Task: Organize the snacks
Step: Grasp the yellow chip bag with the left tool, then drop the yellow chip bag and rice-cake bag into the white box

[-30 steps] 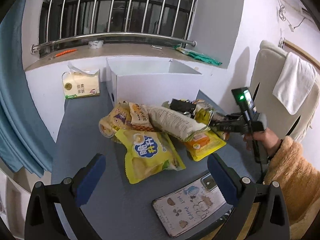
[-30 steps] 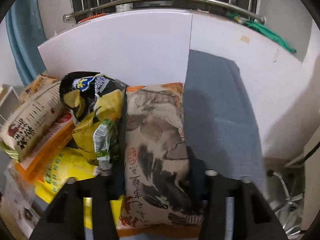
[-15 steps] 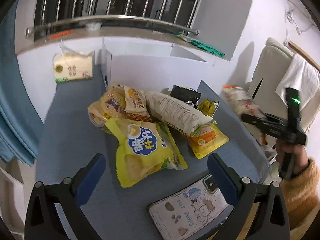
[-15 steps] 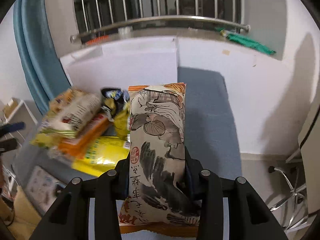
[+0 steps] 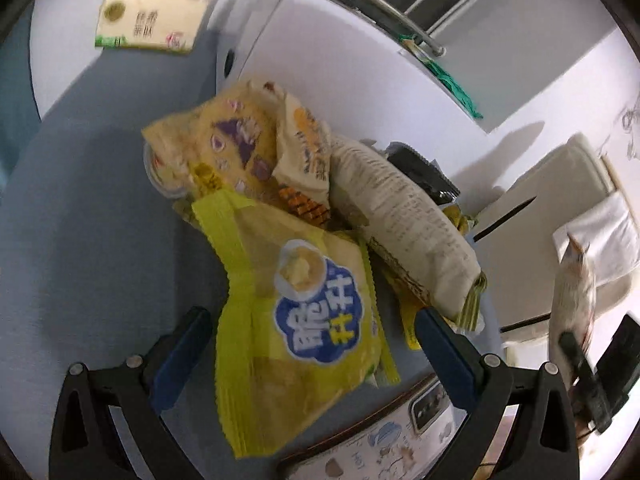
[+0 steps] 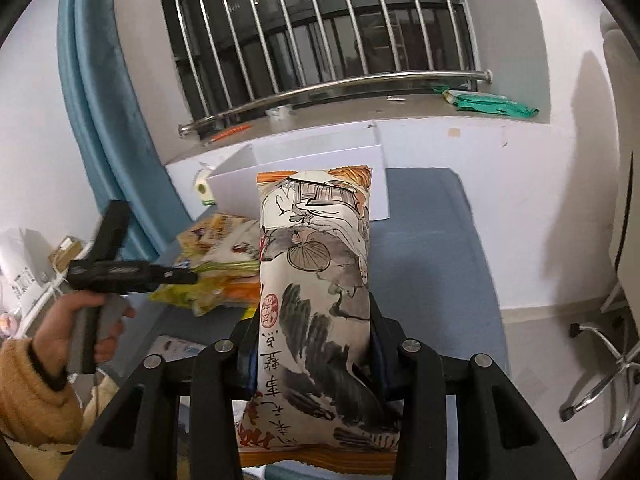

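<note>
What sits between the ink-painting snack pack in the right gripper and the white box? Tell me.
Nothing visible. The ink-painting snack pack is clamped in the right gripper, the white box stands open straight ahead, and the snack pile lies off to one side.

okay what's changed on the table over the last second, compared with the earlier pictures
The right gripper, shut on the ink-painting snack bag, has lifted it up and away from the pile; it now hangs above the table in front of the white box. The left gripper has dropped closer over the yellow chip bag, its jaws closing a little, with nothing gripped. The pile, the box and the tissue pack stayed put.
</note>
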Demonstrator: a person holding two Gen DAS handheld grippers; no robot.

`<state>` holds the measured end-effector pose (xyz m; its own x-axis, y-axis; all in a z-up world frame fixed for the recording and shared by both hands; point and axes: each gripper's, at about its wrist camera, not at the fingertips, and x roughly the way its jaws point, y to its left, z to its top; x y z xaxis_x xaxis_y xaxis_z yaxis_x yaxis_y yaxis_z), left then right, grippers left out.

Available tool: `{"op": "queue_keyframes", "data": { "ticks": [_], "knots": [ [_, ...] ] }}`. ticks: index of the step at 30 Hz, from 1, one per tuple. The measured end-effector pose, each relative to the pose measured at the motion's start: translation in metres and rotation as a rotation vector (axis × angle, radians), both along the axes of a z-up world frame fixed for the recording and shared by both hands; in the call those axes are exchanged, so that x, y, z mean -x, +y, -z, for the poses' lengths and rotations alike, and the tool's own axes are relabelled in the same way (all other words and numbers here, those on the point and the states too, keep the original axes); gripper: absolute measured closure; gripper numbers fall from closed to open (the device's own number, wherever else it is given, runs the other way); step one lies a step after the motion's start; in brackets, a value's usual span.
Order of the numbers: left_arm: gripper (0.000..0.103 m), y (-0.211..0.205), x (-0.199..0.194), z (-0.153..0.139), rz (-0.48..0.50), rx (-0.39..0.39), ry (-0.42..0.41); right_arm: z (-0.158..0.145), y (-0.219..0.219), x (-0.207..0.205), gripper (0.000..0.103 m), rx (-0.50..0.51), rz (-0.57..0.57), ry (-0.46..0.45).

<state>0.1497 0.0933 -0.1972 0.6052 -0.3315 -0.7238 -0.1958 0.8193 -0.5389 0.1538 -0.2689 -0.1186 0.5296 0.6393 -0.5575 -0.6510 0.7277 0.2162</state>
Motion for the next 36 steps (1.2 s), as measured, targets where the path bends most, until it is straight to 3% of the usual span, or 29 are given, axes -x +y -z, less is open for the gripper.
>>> {"op": "queue_keyframes", "data": {
  "ticks": [1,2,3,4,9,15,19,22,27,36],
  "knots": [
    [0.007,0.001,0.000,0.000,-0.002,0.005,-0.004,0.000,0.001,0.003,0.058,-0.005,-0.005,0.000],
    [0.044,0.003,0.001,0.001,0.001,0.023,-0.012,0.001,0.002,0.003,0.058,-0.010,-0.010,0.006],
    [0.061,0.006,0.002,0.004,0.005,0.069,-0.019,0.002,0.004,0.004,0.058,-0.014,-0.019,0.013],
    [0.062,0.009,0.005,0.007,0.002,0.101,-0.035,0.002,0.006,0.005,0.058,-0.014,-0.025,0.013],
    [0.063,-0.005,0.031,-0.013,0.041,-0.046,-0.128,0.002,0.014,0.003,0.058,-0.017,-0.039,0.011],
    [0.063,-0.012,0.064,-0.074,0.003,-0.201,-0.291,-0.002,0.023,0.003,0.058,-0.039,-0.048,0.002],
    [0.063,-0.009,0.064,-0.113,-0.011,-0.273,-0.378,-0.015,0.039,-0.012,0.058,-0.069,-0.049,0.001],
    [0.063,-0.004,0.042,-0.140,-0.025,-0.329,-0.427,-0.031,0.056,-0.033,0.058,-0.087,-0.055,-0.014],
    [0.063,0.012,-0.033,-0.180,-0.035,-0.401,-0.448,-0.063,0.098,-0.096,0.058,-0.084,-0.039,-0.034],
    [0.063,0.016,-0.135,-0.188,-0.047,-0.556,-0.362,-0.079,0.176,-0.223,0.058,0.071,0.016,-0.014]
  ]
}}
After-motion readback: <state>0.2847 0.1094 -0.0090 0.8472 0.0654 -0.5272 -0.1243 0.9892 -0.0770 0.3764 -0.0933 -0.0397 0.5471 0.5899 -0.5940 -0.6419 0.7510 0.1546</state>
